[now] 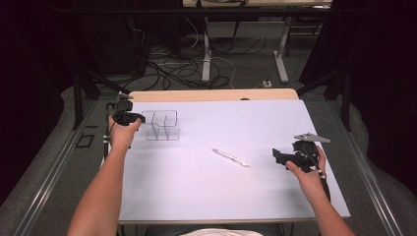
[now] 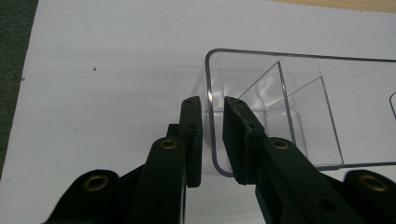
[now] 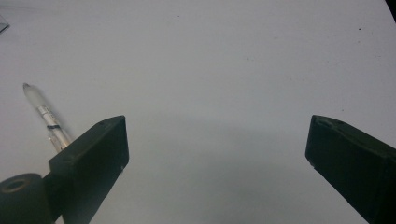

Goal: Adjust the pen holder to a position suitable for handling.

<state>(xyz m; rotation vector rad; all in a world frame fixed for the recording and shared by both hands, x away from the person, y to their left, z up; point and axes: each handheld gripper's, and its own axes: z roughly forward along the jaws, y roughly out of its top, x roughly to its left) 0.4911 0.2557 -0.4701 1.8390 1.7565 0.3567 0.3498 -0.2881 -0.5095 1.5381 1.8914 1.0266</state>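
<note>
Nearest the camera in the high view, our two bare forearms reach in from the bottom edge over a white table (image 1: 196, 196). We take the pen (image 1: 231, 158) lying near the middle of that table as our landmark.

Right of the pen, and slightly nearer to us, our right hand (image 1: 309, 173) holds the right gripper (image 1: 278, 156). Its jaws stand wide apart with nothing between them, and they face toward the pen. A grey three-cornered plate (image 1: 312, 137) sits on top of it. In the right gripper view the two black jaws frame bare white table, and the pen (image 3: 46, 116) lies beyond the left-hand jaw, partly hidden behind it, its pale rounded end pointing away from the gripper.

The pen itself lies flat on the table. Its long axis runs on a diagonal, from farther-left to nearer-right in the high view. We cannot tell from that view which end is the tip.

Left of the pen and farther back stands a clear plastic organizer (image 1: 163, 125) with inner dividers. Our left hand (image 1: 123, 135) holds the left gripper (image 1: 140, 118) at its left end. In the left gripper view the jaws are nearly closed, one on either side of the organizer's (image 2: 299, 107) thin end wall, pinching it.

Beyond the table, a wooden strip (image 1: 211, 95) borders its far edge, and cables (image 1: 187, 69) lie across the floor.
</note>
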